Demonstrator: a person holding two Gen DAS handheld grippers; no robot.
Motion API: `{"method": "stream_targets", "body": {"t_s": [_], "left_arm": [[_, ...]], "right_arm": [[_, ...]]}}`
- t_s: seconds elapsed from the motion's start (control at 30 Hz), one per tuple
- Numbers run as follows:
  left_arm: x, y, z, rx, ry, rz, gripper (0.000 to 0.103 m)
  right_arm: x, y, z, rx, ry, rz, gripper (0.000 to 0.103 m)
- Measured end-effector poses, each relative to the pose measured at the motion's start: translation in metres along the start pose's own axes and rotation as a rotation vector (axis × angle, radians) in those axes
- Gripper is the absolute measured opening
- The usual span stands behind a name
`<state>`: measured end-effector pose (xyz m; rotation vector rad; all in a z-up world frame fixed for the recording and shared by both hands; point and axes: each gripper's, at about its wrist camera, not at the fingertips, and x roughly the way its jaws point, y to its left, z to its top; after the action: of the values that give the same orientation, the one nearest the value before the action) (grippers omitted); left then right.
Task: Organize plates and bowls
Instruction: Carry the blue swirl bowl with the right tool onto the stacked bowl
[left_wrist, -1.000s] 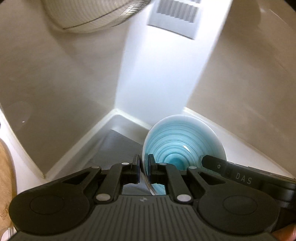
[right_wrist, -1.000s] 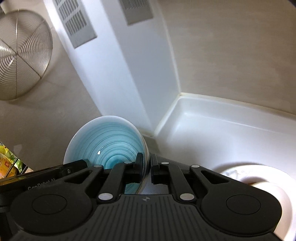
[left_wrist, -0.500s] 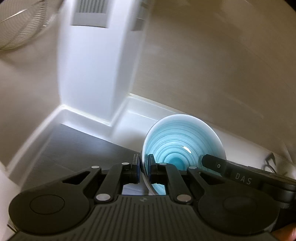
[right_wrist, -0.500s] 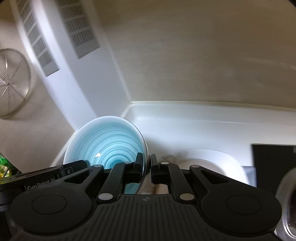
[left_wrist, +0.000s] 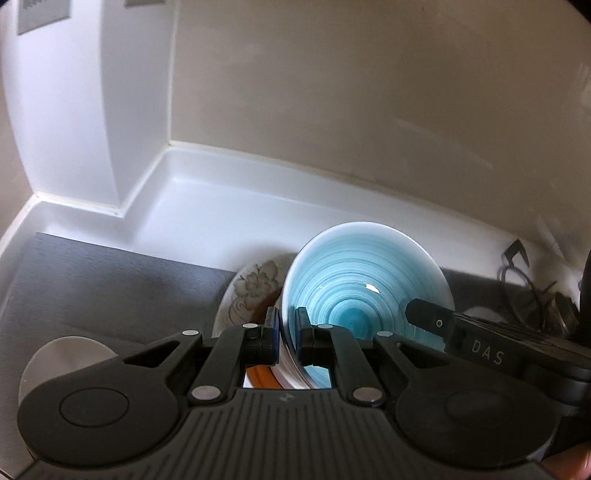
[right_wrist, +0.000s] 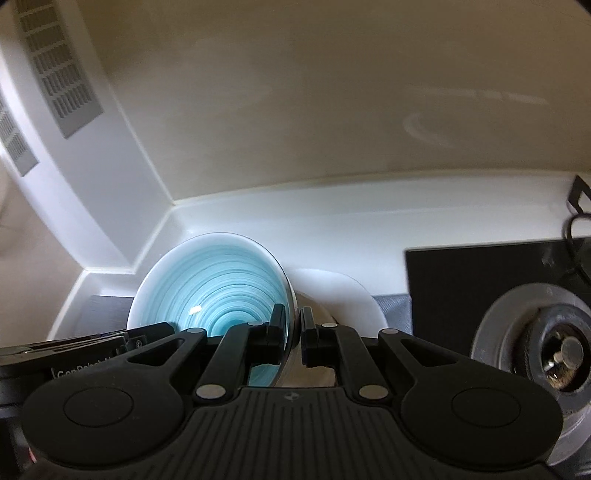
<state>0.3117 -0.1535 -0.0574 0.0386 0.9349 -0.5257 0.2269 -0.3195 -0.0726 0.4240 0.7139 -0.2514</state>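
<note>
Behind blue bowl (left_wrist: 364, 291), floral plate (left_wrist: 251, 291) half-hidden

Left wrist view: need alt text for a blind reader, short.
The left gripper is clamped on the rim of a blue-striped bowl, held on edge above a grey mat; the right gripper grips its far rim. Behind it lies a floral plate, beside a white counter and beige wall.

A glossy glazed ceramic bowl (left_wrist: 364, 284), ringed in blue, catches the light above a matt grey woven mat (left_wrist: 103, 280); the grippers' (left_wrist: 287, 332) black plastic is matt and ribbed, the burner (right_wrist: 535, 350) dull metal.
</note>
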Motion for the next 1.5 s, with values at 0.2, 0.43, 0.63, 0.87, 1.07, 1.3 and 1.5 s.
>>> {"method": "stream_targets", "body": {"t_s": [0.2,0.43,0.63,0.87,1.07,1.3,1.5], "left_arm": [[0.024,0.001,0.003,0.025,0.039,-0.001,0.008],[0.036,-0.001,0.004,0.042,0.069,0.003,0.008],[0.041,-0.001,0.006,0.055,0.085,0.004,0.009],[0.043,0.001,0.008,0.058,0.089,-0.007,0.010],[0.043,0.005,0.008,0.055,0.093,-0.006,0.013],[0.044,0.011,0.010,0.031,0.097,0.007,0.031],[0.045,0.030,0.017,-0.057,0.122,-0.032,0.042]], "right_arm": [[0.014,-0.013,-0.007,0.034,0.035,-0.023,0.008],[0.023,-0.018,-0.010,0.032,0.052,-0.038,0.008],[0.031,-0.019,-0.010,0.030,0.072,-0.048,0.008],[0.035,-0.021,-0.009,0.040,0.085,-0.043,0.008],[0.032,-0.019,-0.008,0.027,0.085,-0.046,0.009],[0.031,-0.019,-0.009,0.033,0.079,-0.044,0.009],[0.029,-0.022,-0.008,0.047,0.073,-0.038,0.009]]}}
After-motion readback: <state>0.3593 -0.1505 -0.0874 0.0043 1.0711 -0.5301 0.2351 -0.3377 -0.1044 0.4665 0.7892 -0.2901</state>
